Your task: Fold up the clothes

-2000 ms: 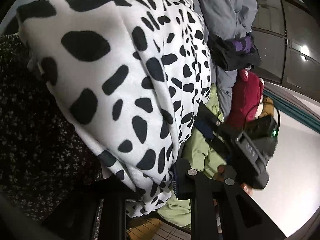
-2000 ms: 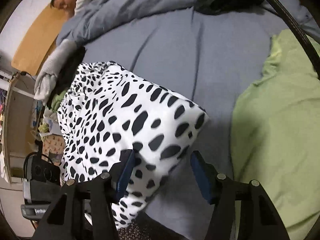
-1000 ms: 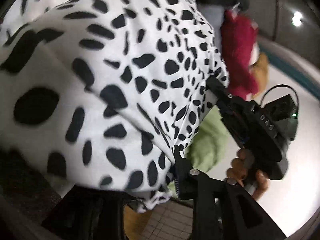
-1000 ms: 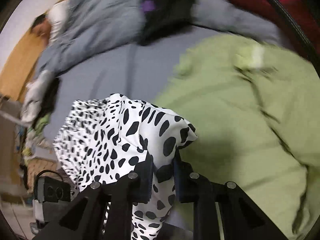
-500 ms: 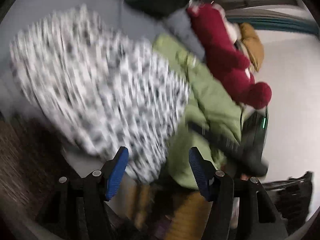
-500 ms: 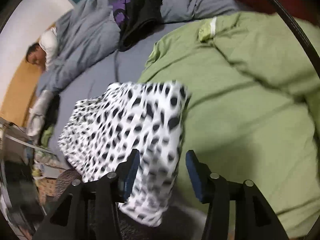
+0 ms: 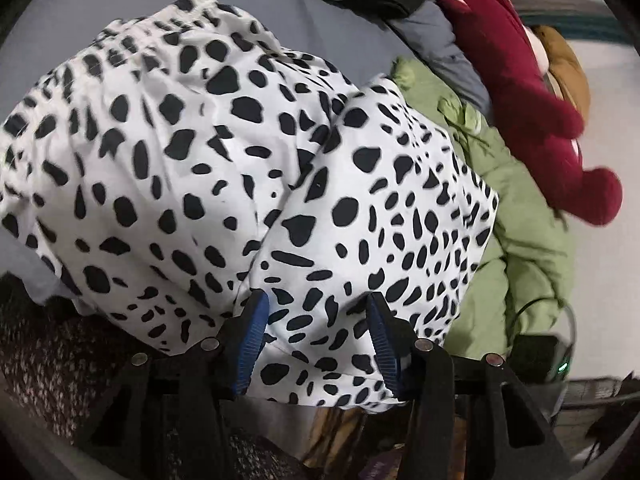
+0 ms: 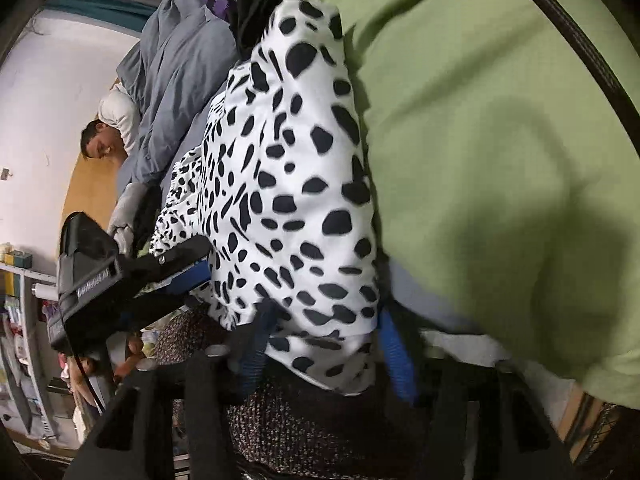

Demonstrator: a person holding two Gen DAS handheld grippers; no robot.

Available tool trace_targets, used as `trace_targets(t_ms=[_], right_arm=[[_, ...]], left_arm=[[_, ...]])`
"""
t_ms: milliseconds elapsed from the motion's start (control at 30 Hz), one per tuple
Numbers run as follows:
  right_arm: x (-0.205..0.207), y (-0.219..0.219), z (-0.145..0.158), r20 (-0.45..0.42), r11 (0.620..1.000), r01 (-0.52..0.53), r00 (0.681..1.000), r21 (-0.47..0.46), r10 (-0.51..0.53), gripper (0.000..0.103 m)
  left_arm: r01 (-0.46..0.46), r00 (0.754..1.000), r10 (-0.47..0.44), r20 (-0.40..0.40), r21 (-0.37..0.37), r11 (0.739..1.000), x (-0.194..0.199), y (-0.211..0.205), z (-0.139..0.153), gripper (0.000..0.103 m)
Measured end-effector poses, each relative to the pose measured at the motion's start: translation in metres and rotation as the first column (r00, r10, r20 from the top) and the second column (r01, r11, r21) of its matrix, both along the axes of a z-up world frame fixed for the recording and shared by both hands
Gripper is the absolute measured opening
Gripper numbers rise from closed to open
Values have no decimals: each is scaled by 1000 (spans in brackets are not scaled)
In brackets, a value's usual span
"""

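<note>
Left wrist view: spotted garment (image 7: pixel 248 168) lies on bed, partly over green cloth (image 7: pixel 520 240); left gripper (image 7: pixel 316 332) jaws apart, just closing, hem btwn pads, ungripped. Right gripper (image 8: pixel 324 344) same, jaws closing, edge btwn

— What lies under all this? 
— A grey-blue bed sheet (image 7: pixel 256 12), with a rumpled grey duvet (image 8: pixel 176 64) toward a curved pale wooden headboard (image 8: pixel 86 192). 
— And the walls? 
— A plain white wall (image 8: pixel 44 92) topped by a teal band (image 8: pixel 104 6); white cluttered shelves (image 8: pixel 20 304) stand at the left.
</note>
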State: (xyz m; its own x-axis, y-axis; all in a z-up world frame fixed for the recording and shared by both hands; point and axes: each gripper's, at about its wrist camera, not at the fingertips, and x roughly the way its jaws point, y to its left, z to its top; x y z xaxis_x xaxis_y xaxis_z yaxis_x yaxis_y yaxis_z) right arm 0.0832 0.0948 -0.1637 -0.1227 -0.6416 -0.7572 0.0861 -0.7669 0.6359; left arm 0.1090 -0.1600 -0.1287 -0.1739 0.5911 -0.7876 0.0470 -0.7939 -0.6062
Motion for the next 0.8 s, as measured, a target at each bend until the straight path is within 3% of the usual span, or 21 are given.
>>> trace_targets(t_ms=[67, 200, 267, 400, 500, 567, 633, 700, 800], right_arm=[[5, 2, -3, -15, 1000, 16, 1000, -18, -16, 32], [12, 7, -3, -42, 999, 25, 999, -48, -27, 31], [14, 11, -6, -43, 998, 30, 999, -49, -32, 50], [12, 17, -18, 5, 993, 54, 999, -106, -54, 54], [15, 20, -23, 30, 984, 68, 998, -166, -64, 36], [21, 16, -20, 12, 988, 58, 998, -143, -57, 22], [27, 10, -13, -19, 997, 36, 999, -72, -37, 18], [32, 1, -6, -51, 1000, 11, 999, -10, -12, 17], [37, -9, 5, -101, 997, -27, 994, 74, 34, 17]], left_arm=[[39, 999, -40, -29, -20, 999, 1, 9, 20, 52], [149, 987, -152, -59, -58, 987, 2, 42, 50, 59], [220, 974, -223, -46, -55, 974, 3, 68, 57, 61], [336, 941, -338, 7, -137, 932, -2, 123, 49, 61], [365, 931, -362, 55, -194, 910, -10, 156, 36, 61], [387, 922, -380, 79, -266, 883, -13, 172, 30, 61], [407, 912, -396, 104, -337, 849, -15, 188, 23, 62], [443, 894, -430, 122, -379, 813, -15, 201, 17, 71], [474, 876, -463, 137, -428, 770, -13, 211, 8, 73]])
